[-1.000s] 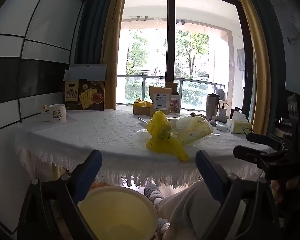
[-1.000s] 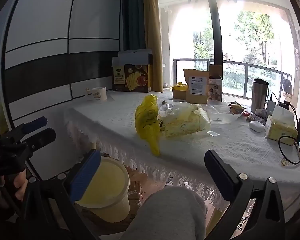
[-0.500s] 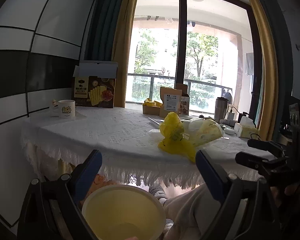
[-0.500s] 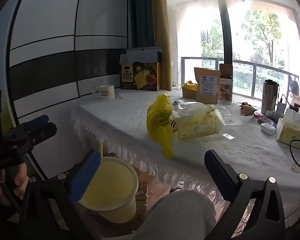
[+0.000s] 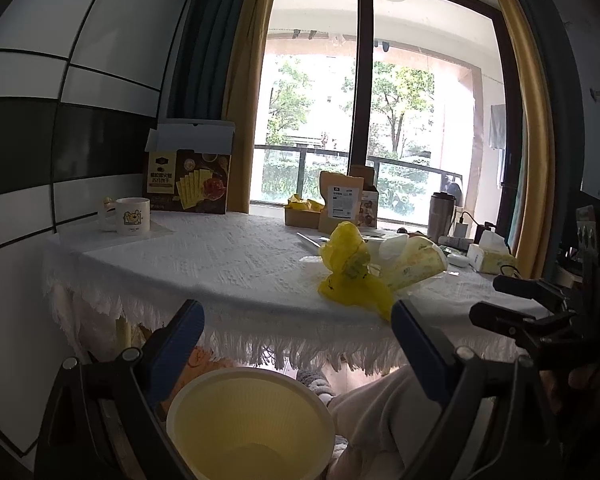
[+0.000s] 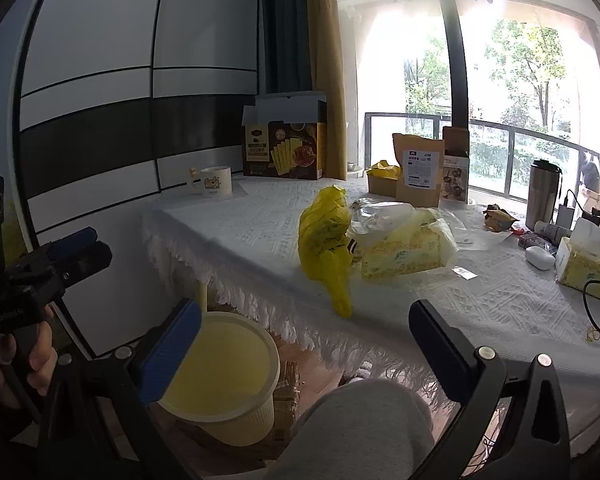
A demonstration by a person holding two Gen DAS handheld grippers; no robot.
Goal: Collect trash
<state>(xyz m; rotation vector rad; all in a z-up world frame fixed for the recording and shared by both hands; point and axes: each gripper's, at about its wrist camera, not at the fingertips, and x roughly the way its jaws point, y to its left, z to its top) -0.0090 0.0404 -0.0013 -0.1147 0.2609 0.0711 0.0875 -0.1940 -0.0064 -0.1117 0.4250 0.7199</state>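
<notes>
Both the left gripper point(image 5: 296, 324) and right gripper point(image 6: 306, 326) gaped wide, holding nothing. The yellow plastic bag point(image 6: 326, 240) lay ahead on the table's edge point(image 6: 236, 276), the yellow bin point(image 5: 252, 420) below the fingers.

Both grippers share one build — black frames with silver screw heads at the joints, each finger faced with a blue pad. That holds for the left gripper point(image 5: 296, 332) and the right gripper point(image 6: 304, 330). The person's knee point(image 6: 364, 424) wears light grey fabric — soft, fleece-like.
</notes>
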